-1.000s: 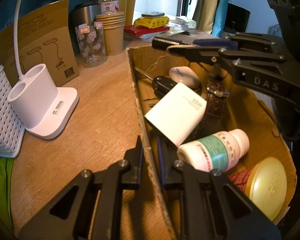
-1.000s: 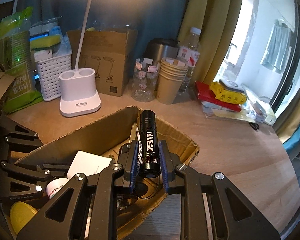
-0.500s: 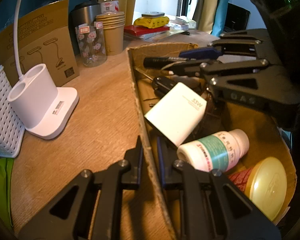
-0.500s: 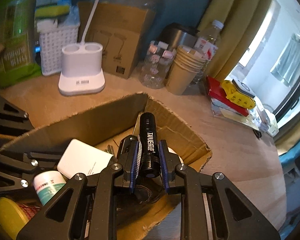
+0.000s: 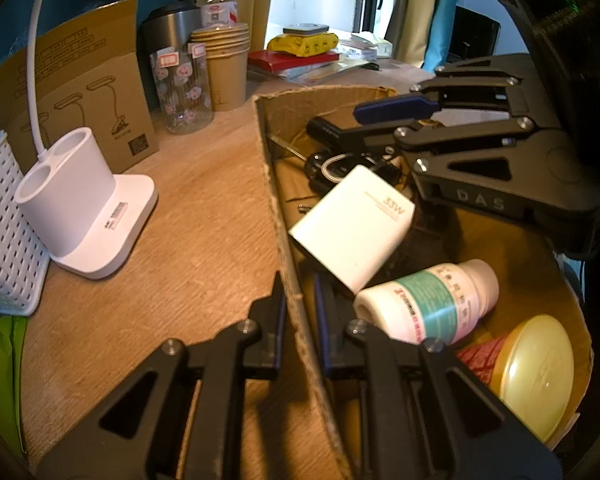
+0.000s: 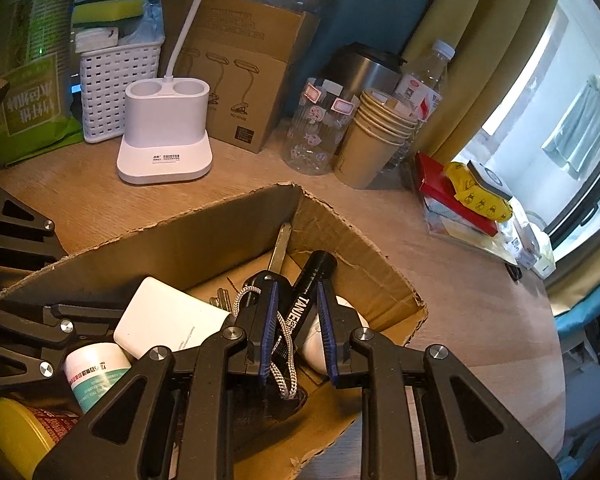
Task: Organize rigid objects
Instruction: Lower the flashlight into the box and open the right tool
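Torch lowered into the box

Right gripper [image 6: 296, 332] pinches the torch [image 6: 306, 300] inside the box [image 6: 204, 236], above the charger [image 6: 168, 326]; left gripper [image 5: 298, 322] is clamped on the box's near wall.

The white charger [image 5: 350, 226] reads "33W", the flashlight [image 6: 306, 300] "TANE", the right tool [image 5: 396, 114] "DAS".

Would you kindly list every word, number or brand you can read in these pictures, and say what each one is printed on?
"TANVE", as far as it can be read: on the black flashlight between the right gripper's fingers.
"33W": on the white charger in the cardboard box.
"DAS": on the right gripper's body.
Too small or blurred: the pill bottle label, lamp base sticker, green pack, lamp carton.
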Action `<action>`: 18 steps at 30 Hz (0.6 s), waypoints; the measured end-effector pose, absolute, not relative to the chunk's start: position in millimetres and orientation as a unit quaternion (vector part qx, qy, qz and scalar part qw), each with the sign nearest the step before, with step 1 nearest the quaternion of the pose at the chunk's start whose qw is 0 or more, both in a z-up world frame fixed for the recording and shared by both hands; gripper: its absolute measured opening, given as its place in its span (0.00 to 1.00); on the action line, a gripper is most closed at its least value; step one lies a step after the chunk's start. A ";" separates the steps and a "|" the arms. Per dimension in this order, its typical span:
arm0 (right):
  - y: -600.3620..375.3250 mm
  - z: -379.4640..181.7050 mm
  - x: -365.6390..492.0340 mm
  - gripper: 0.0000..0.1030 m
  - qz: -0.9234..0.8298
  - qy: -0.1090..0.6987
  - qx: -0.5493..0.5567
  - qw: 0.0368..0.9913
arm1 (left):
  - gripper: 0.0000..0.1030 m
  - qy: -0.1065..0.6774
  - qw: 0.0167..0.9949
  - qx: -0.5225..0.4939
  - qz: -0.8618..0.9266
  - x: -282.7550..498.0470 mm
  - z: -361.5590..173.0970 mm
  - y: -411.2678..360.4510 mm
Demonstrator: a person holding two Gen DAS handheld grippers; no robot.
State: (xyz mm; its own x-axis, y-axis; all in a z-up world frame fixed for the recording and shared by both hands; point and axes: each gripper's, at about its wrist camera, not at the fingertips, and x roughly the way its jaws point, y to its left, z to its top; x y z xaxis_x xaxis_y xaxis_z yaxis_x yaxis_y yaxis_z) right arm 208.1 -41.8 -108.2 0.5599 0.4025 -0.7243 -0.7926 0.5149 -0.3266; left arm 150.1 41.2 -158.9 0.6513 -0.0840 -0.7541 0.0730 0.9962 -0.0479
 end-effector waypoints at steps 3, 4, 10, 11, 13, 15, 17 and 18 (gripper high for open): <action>-43.0 -107.5 207.2 0.21 0.368 0.296 -0.326 0.819 | 0.14 0.415 0.909 -0.007 -0.043 149.6 -158.6 40.7; -43.5 -107.0 207.2 0.21 0.369 0.296 -0.325 0.819 | 0.14 0.415 0.909 -0.007 -0.043 150.1 -158.9 41.2; -47.6 -104.0 204.9 0.21 0.372 0.298 -0.312 0.822 | 0.14 0.415 0.909 -0.007 -0.043 150.1 -158.9 41.2; -48.8 -102.8 204.4 0.21 0.371 0.297 -0.308 0.824 | 0.14 0.415 0.909 -0.007 -0.043 149.9 -158.8 41.0; -51.2 -100.5 204.3 0.21 0.370 0.297 -0.302 0.827 | 0.14 0.415 0.909 -0.006 -0.043 150.1 -159.0 41.2; -54.0 -98.1 204.5 0.22 0.369 0.298 -0.295 0.830 | 0.14 0.415 0.909 -0.007 -0.043 150.1 -159.0 41.2; -56.7 -96.3 203.5 0.22 0.367 0.298 -0.291 0.832 | 0.14 0.415 0.909 -0.007 -0.043 149.9 -158.8 41.0; -58.3 -95.3 202.6 0.22 0.365 0.298 -0.289 0.833 | 0.14 0.415 0.909 -0.007 -0.043 150.1 -159.0 41.2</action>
State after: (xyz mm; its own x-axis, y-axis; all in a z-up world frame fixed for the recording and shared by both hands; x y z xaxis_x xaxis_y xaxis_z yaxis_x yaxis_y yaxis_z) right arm 202.6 -58.3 -95.3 0.5548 0.4363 -0.7085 -0.7814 0.5656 -0.2636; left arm 150.1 41.2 -159.0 0.6514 -0.0840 -0.7541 0.0731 0.9962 -0.0478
